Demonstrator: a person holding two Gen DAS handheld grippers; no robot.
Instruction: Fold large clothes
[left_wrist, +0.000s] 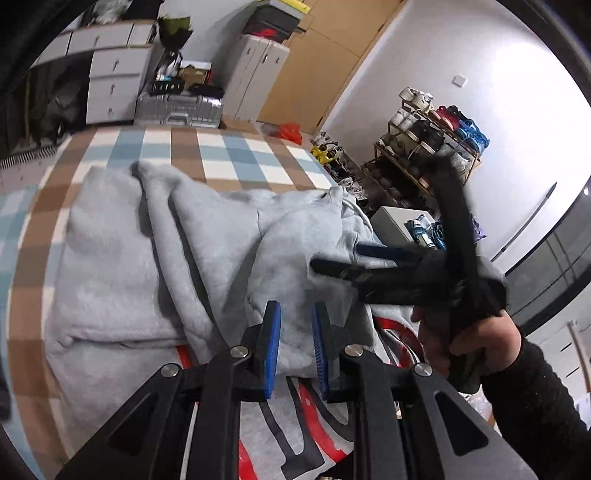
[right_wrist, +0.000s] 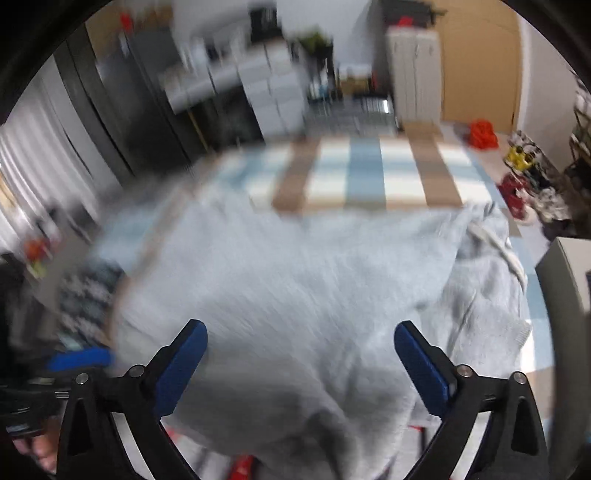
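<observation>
A large light-grey sweatshirt with a red and black print lies on a checked bed cover, part of it folded over the print. My left gripper has its blue pads close together with a fold of the grey cloth pinched between them. My right gripper, held by a hand in a dark sleeve, points in from the right over the cloth. In the blurred right wrist view the right gripper stands wide open just above the grey sweatshirt, nothing pressed between its pads.
A shoe rack and a white box stand beside the bed at the right. White drawers, a silver suitcase and a white cabinet line the far wall. An orange bag lies on the floor.
</observation>
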